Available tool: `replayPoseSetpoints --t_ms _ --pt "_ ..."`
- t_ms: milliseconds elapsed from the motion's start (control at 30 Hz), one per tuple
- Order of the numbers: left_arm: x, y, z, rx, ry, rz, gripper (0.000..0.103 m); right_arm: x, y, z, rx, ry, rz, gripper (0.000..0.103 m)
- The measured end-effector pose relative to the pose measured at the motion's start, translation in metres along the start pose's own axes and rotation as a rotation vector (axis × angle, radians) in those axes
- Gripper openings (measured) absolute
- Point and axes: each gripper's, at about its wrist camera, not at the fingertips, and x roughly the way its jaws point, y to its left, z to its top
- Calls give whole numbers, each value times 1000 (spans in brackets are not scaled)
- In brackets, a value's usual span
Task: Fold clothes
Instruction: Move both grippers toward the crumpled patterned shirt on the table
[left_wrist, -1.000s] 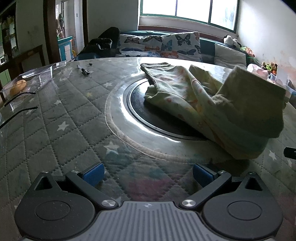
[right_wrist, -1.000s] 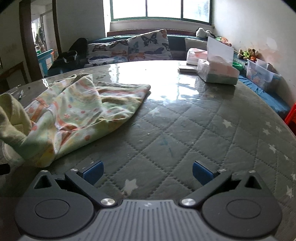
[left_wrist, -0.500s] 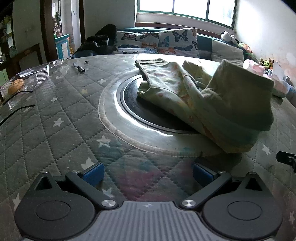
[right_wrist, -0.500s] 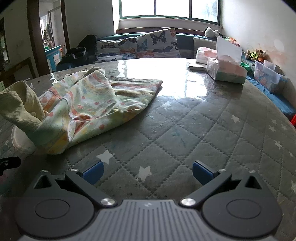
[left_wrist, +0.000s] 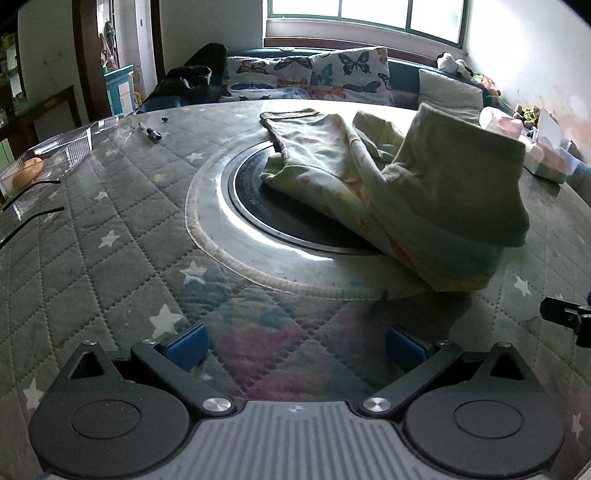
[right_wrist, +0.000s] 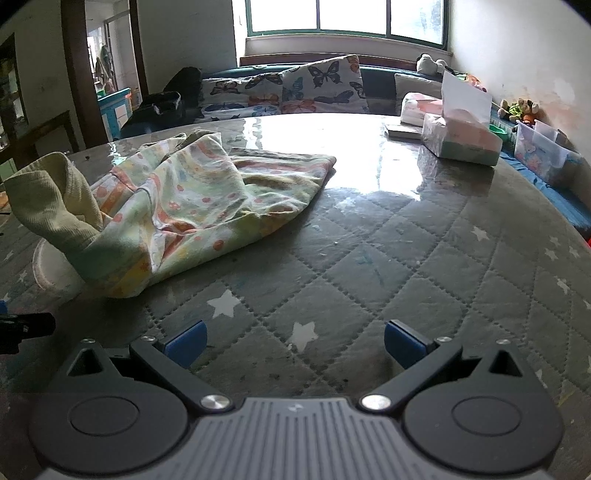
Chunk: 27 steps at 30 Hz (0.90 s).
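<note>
Printed garment (right_wrist: 192, 206), crumpled, centre of table (right_wrist: 424, 258); left gripper (left_wrist: 295, 341) and right gripper (right_wrist: 293, 341) wide apart, empty; best grasped at near hem corners.

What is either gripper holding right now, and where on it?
Nothing. The left gripper and right gripper are both open and empty, short of the patterned garment lying crumpled on the quilted table.

Pale prints on a grey, star-quilted counter

The crumpled cotton garment (right_wrist: 192, 206) is cream with orange dots and pastel stripes, its ribbed cuff (right_wrist: 48, 199) plain yellow-green. The quilted counter cover (right_wrist: 406, 258) is grey-green with white stars. Butterfly-print cushions (right_wrist: 317, 88) are white with blue, black and orange.
</note>
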Motion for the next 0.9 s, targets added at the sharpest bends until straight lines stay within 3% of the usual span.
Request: replayPoseSetpoints --t_ms 900 --pt "-2 -3 10 17 0 1 103 -1 18 10 -71 -13 41 103"
